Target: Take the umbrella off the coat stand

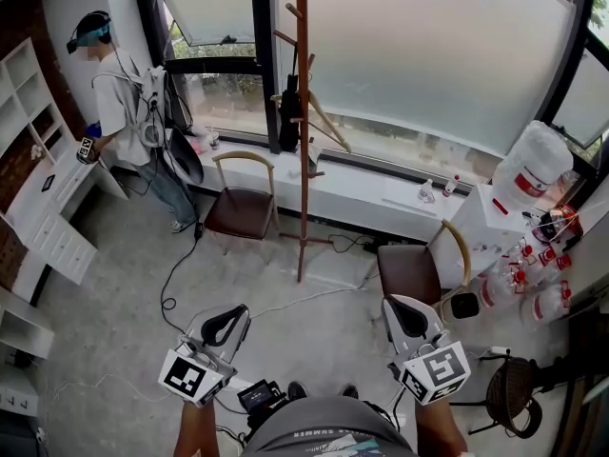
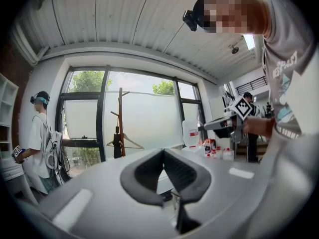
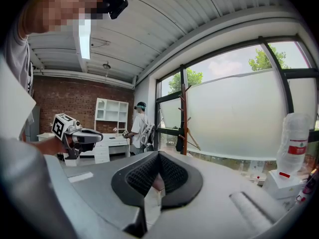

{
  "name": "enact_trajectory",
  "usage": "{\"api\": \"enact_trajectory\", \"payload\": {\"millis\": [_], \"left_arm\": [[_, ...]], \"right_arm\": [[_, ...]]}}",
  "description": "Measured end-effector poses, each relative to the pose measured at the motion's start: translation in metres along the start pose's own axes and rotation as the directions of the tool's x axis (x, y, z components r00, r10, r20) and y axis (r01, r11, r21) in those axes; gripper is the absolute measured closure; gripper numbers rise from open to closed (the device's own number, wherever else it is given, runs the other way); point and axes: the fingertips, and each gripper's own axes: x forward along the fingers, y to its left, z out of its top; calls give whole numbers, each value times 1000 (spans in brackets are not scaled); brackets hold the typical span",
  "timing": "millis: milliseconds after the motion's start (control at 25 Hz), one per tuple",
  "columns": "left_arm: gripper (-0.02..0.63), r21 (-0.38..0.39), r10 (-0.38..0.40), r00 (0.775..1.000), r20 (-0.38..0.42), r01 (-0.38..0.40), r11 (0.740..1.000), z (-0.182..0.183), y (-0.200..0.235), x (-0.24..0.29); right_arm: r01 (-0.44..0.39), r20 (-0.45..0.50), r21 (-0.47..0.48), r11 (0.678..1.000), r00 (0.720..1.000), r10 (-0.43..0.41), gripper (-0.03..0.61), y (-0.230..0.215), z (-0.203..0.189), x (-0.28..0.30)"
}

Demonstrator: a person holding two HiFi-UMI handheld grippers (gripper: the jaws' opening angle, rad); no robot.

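1. Grey concrete floor (image 1: 114,312) runs to a frosted window wall. At the far left another person (image 1: 119,103) stands by white shelves (image 1: 29,93), well apart from the job.
2. The left tongs (image 1: 225,324) sit near and low, jaws pressed together with nothing between them.
3. A black cable (image 1: 176,274) snakes over the floor between the left tongs and the stand. A foot could catch it on the walk in.
4. A brown chair (image 1: 243,208) stands just left of the stand and narrows the approach on that side.
5. The coat stand (image 1: 303,160) rises far and central before the window. The umbrella (image 1: 289,112), black and folded, hangs high on its left side against the pole, well apart from both tongs.
   - A wooden hanger (image 1: 328,122) hangs just beside the umbrella, on the right.
   - The pole looks slim, so a sideways tug rather than a lift could likely rock it or knock the hanger loose.
6. The right tongs (image 1: 407,317) are near, beside a second chair (image 1: 409,269). They are also closed and empty, so either pair must open before it can grip.
7. At the far right a big water jug (image 1: 528,169) stands on a white box.
   - I cannot tell how full the jug is.
   - Small clear bottles with red labels (image 1: 533,274) cluster near it, contents unclear.
   - A dark woven basket (image 1: 514,393) sits nearest, and its inside is hidden.
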Motion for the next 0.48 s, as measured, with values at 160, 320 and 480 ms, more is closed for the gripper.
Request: {"api": "enact_trajectory", "payload": {"millis": [160, 320, 480], "left_arm": [[612, -2, -5, 1000, 9, 5, 1000, 1, 12, -4], [612, 0, -25, 1000, -5, 25, 1000, -4, 15, 1], [612, -26, -35, 999, -10, 35, 999, -11, 16, 16]], "right_arm": [[14, 26, 22, 1000, 1000, -15, 577, 4, 6, 8], [21, 38, 31, 999, 999, -22, 577, 4, 8, 12], [24, 23, 40, 999, 999, -25, 577, -8, 2, 20]]}}
